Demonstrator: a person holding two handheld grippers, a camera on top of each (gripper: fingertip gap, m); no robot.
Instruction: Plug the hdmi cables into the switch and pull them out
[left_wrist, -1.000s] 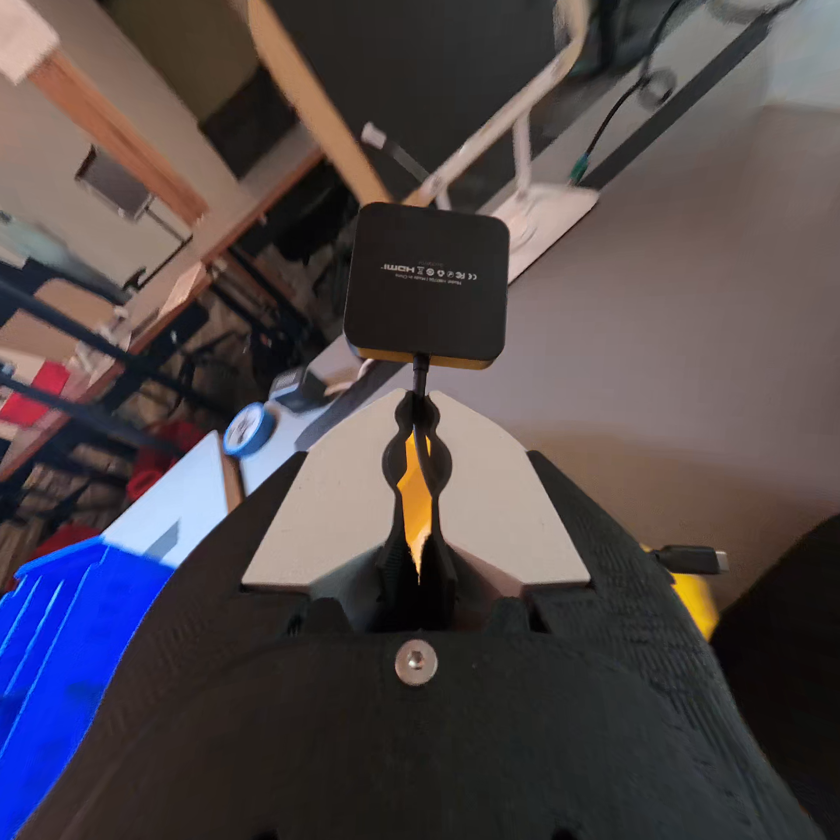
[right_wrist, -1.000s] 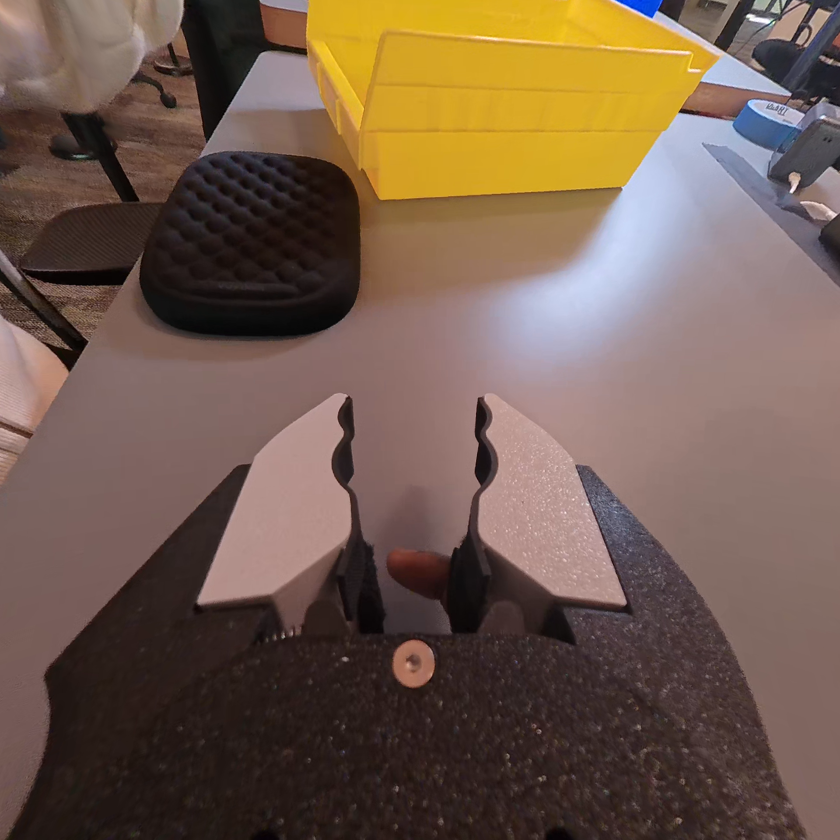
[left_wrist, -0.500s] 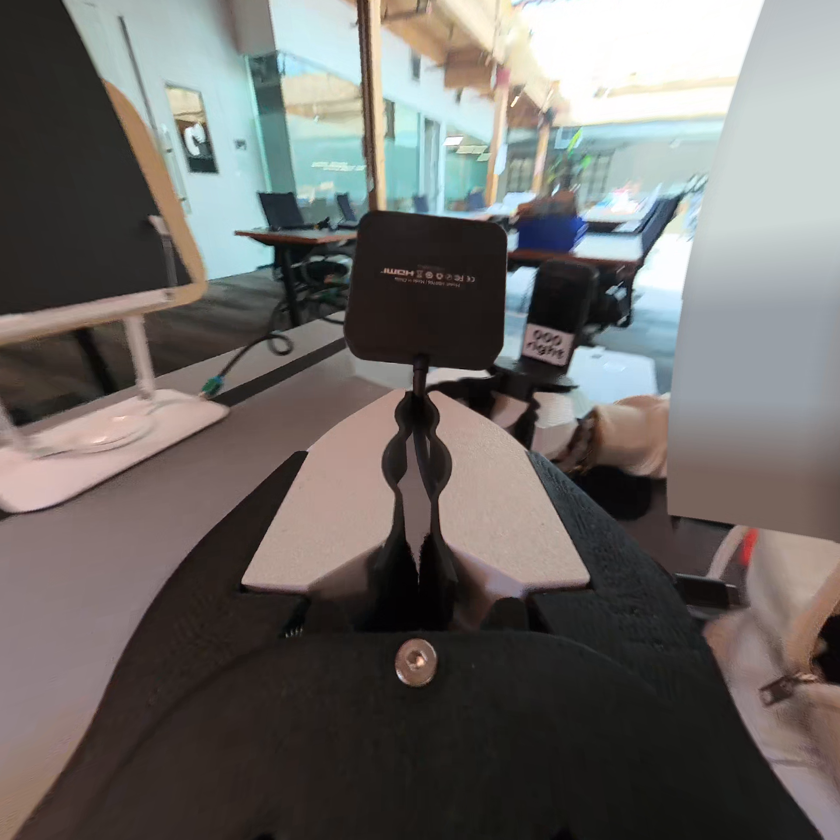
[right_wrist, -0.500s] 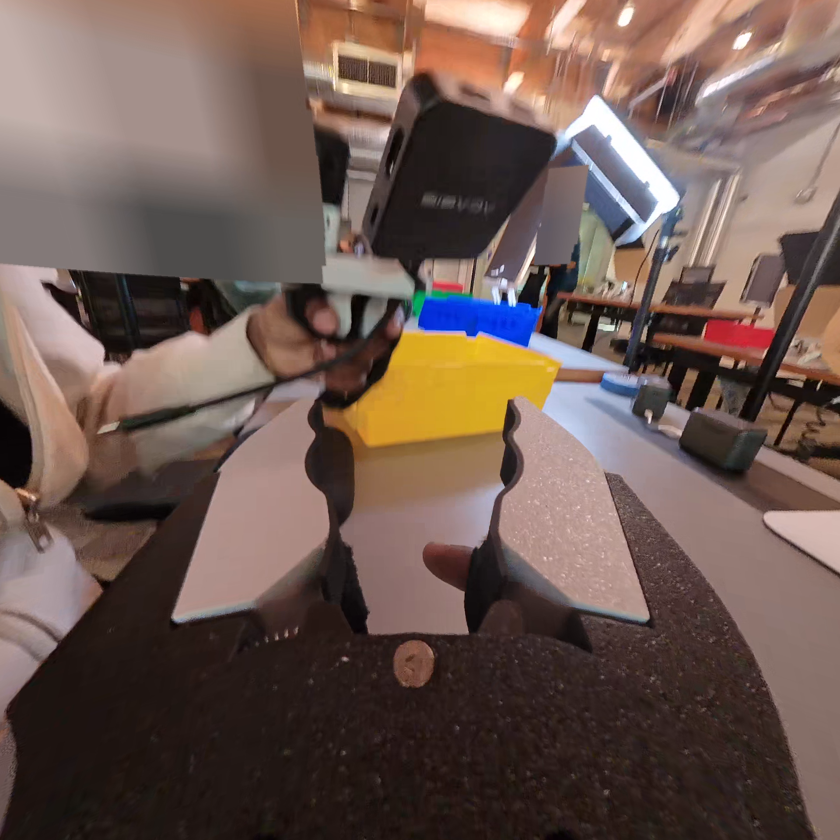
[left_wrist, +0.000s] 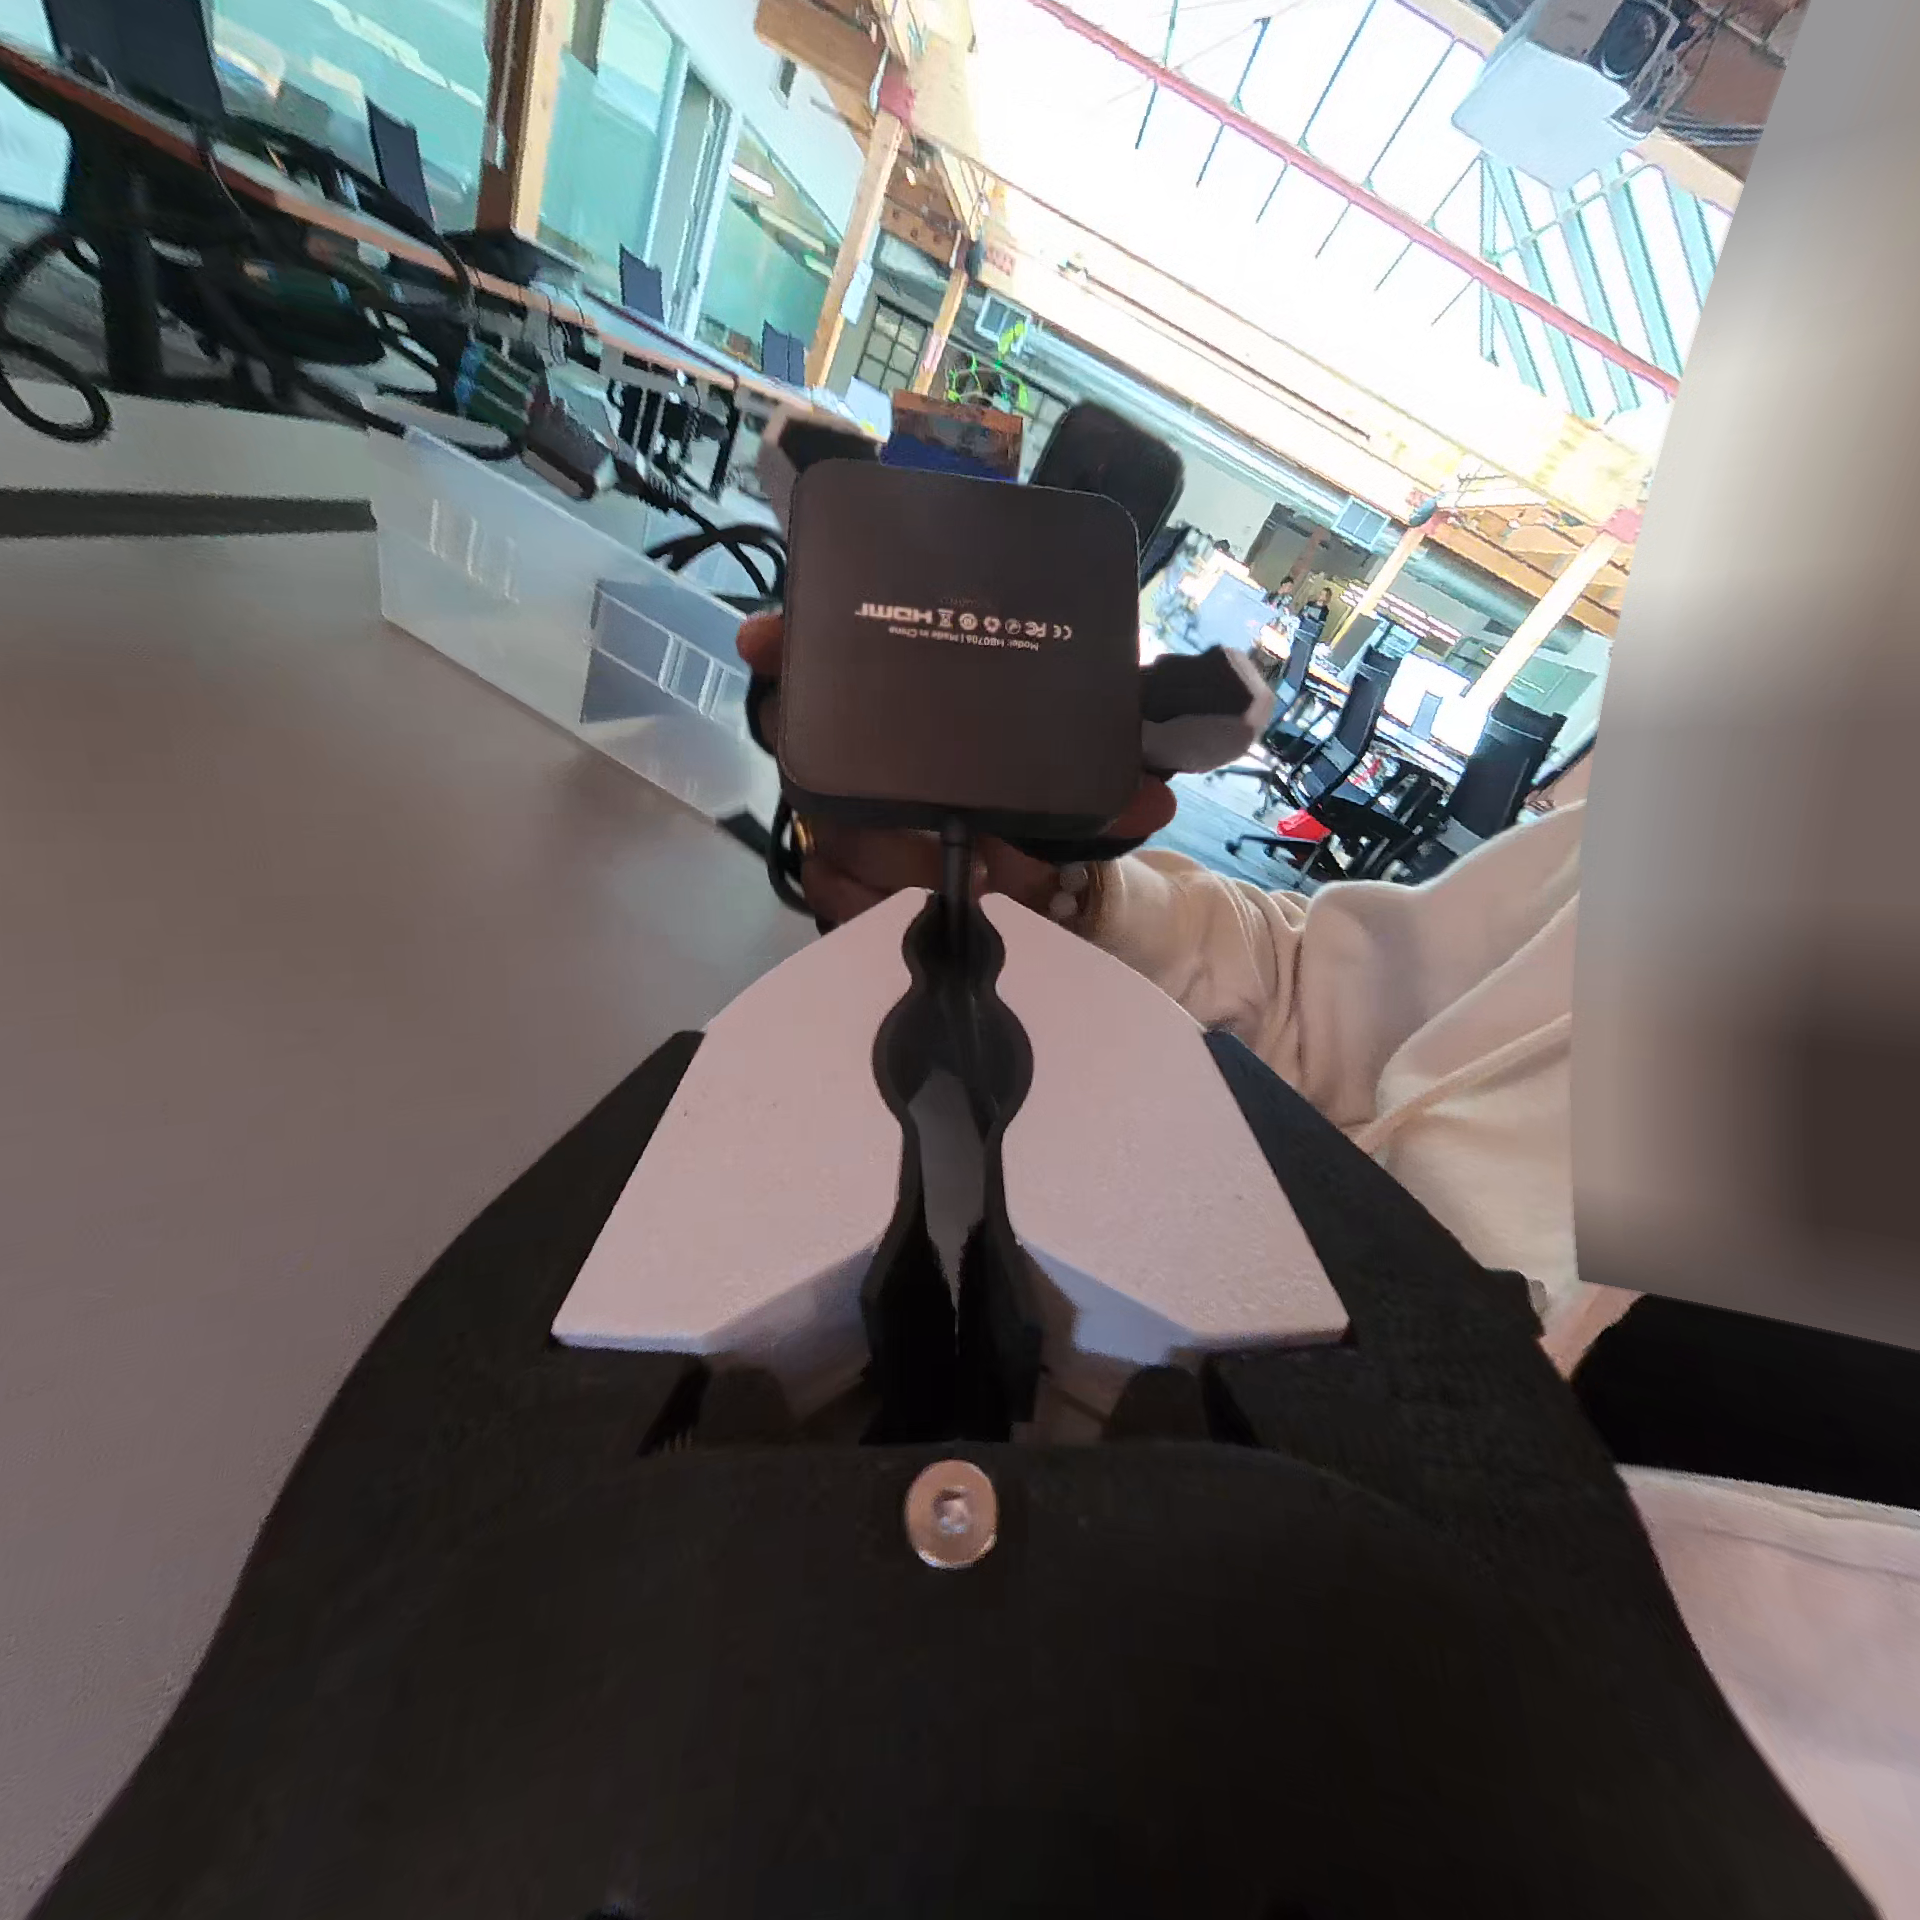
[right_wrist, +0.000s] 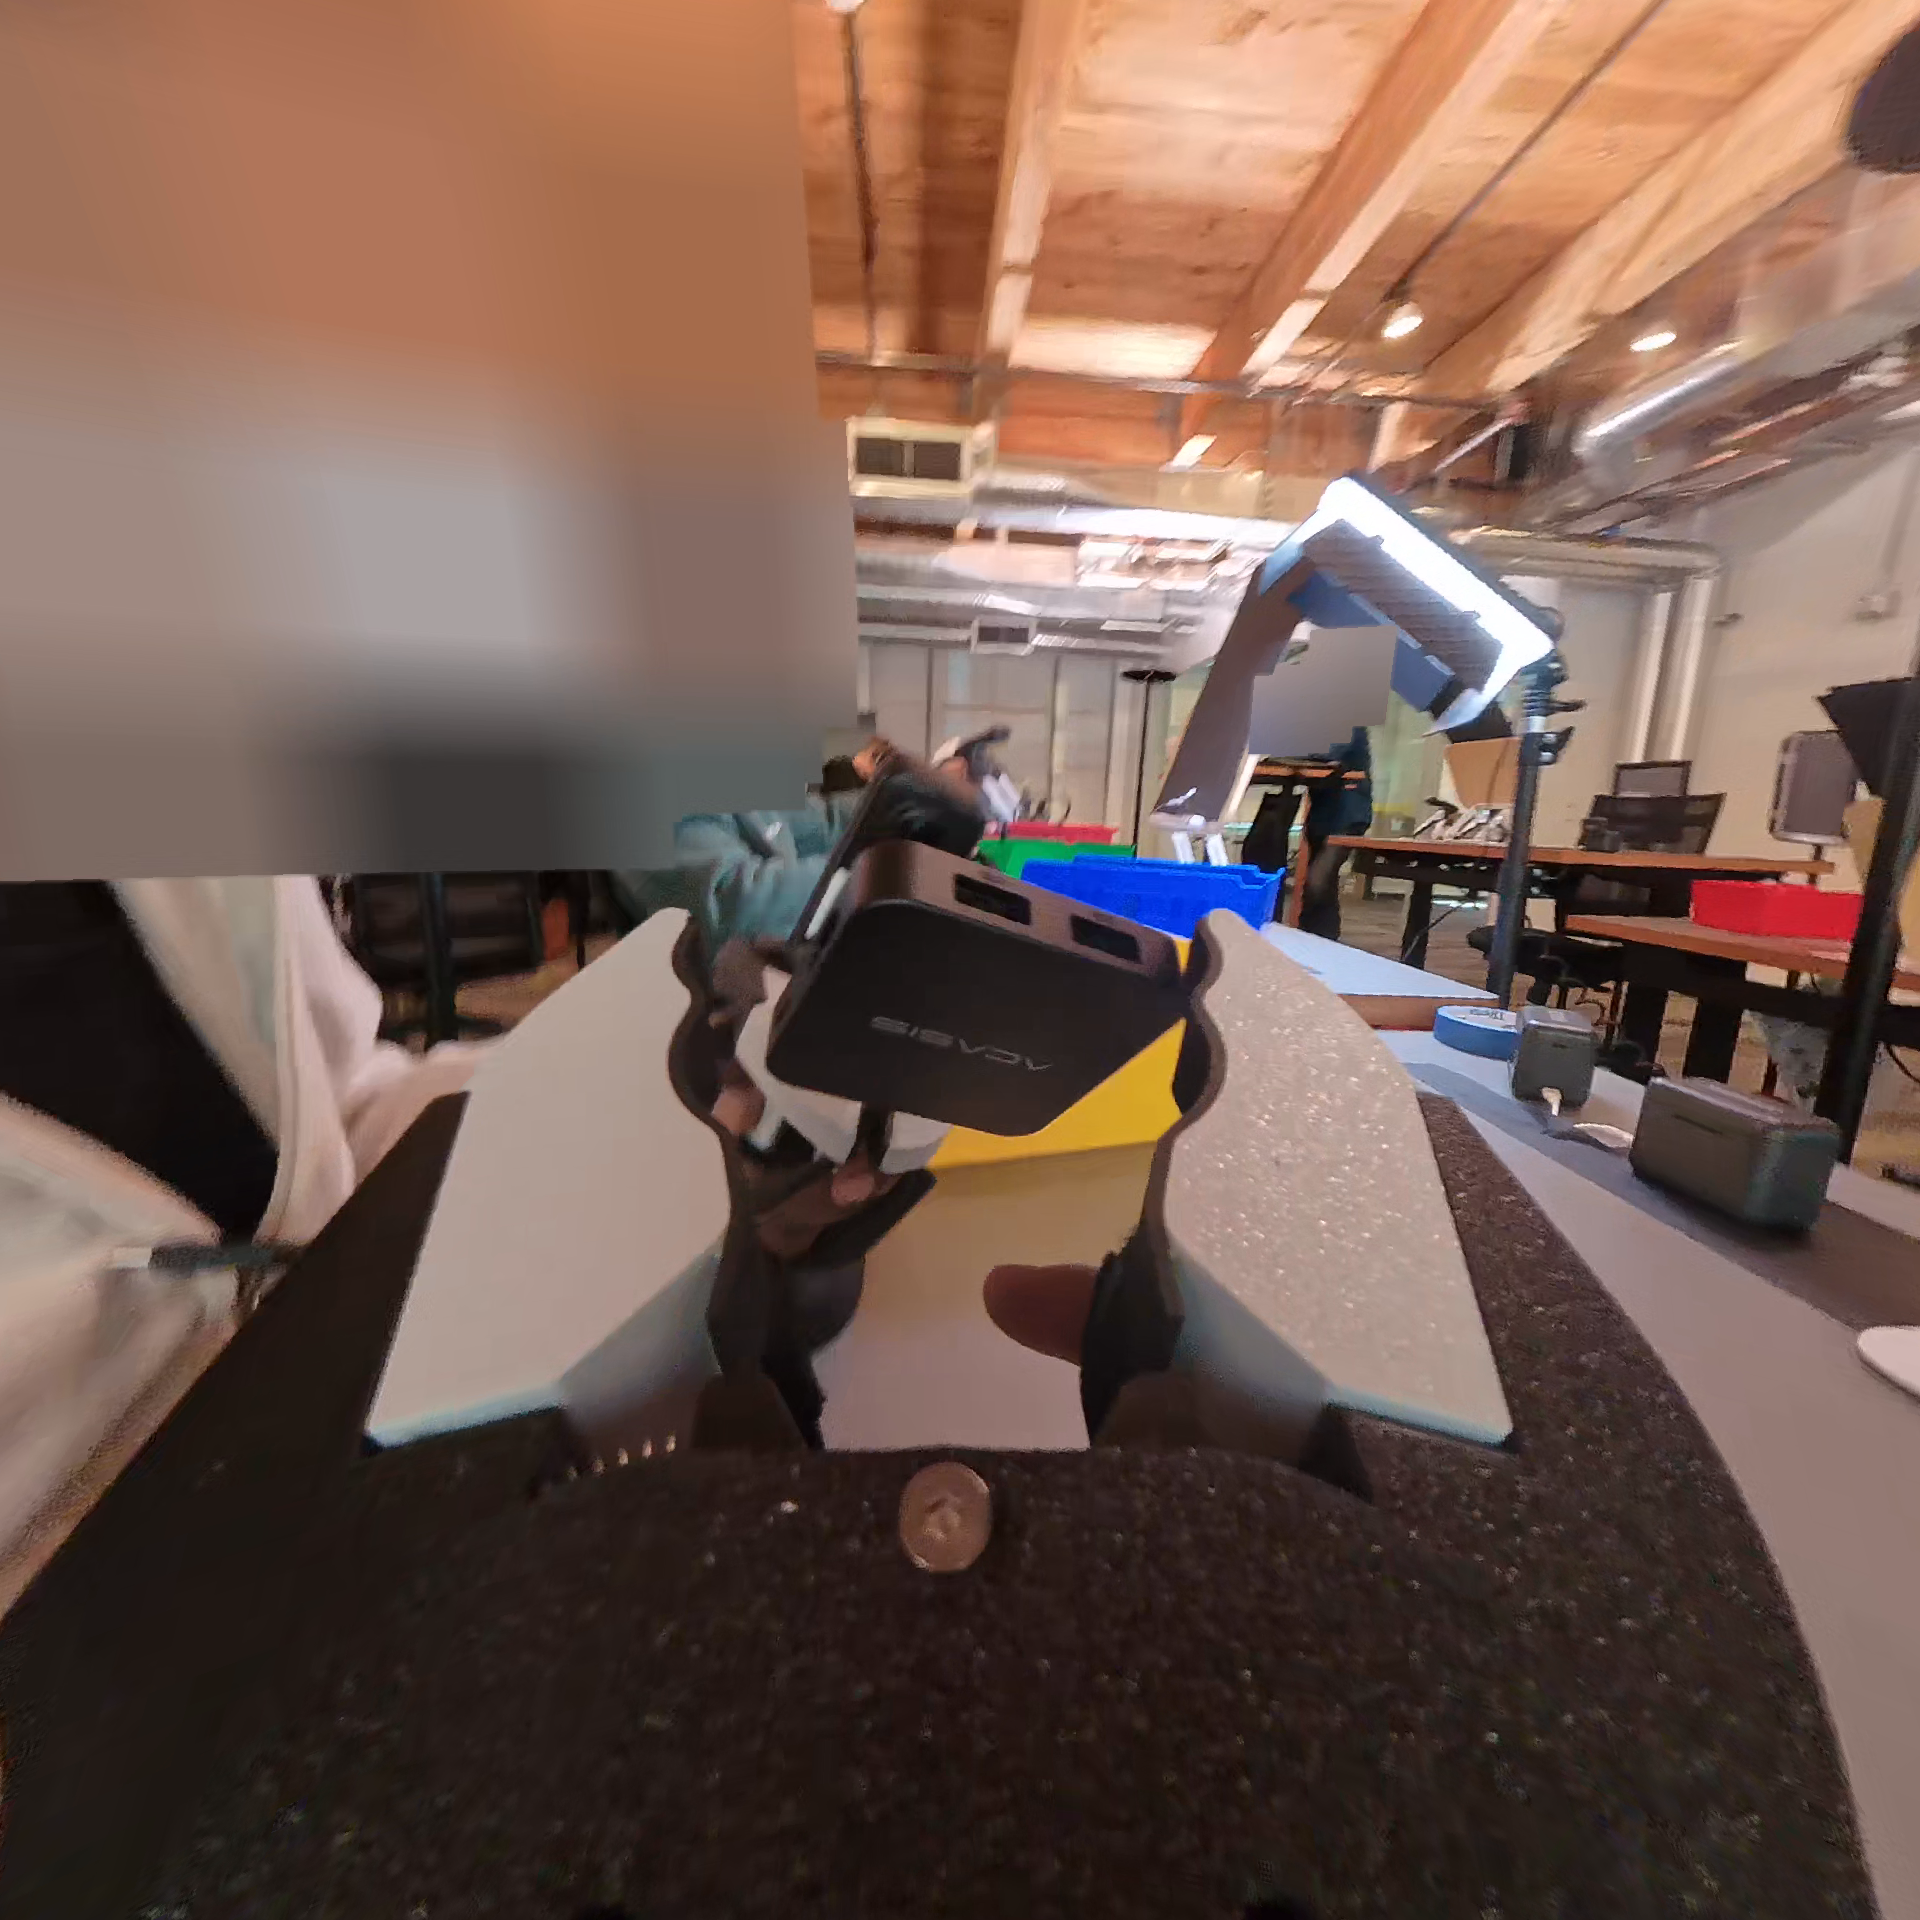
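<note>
Black switch (left_wrist: 956, 655) in L gripper (left_wrist: 954, 925)

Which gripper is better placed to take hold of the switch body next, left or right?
Right. The right gripper is open with the switch between its fingers, ports empty. The left gripper is shut on the switch's thin cable, so it cannot regrasp.

Left gripper (left_wrist: 951, 935): black textured body, two pale grey wedge fingers (left_wrist: 769, 1153) with black wavy inner pads, one silver screw (left_wrist: 950, 1525) behind the fingers. Right gripper (right_wrist: 940, 971): same build, same screw (right_wrist: 942, 1529). Person wears a cream sleeve (left_wrist: 1340, 987), right of the left fingers.
</note>
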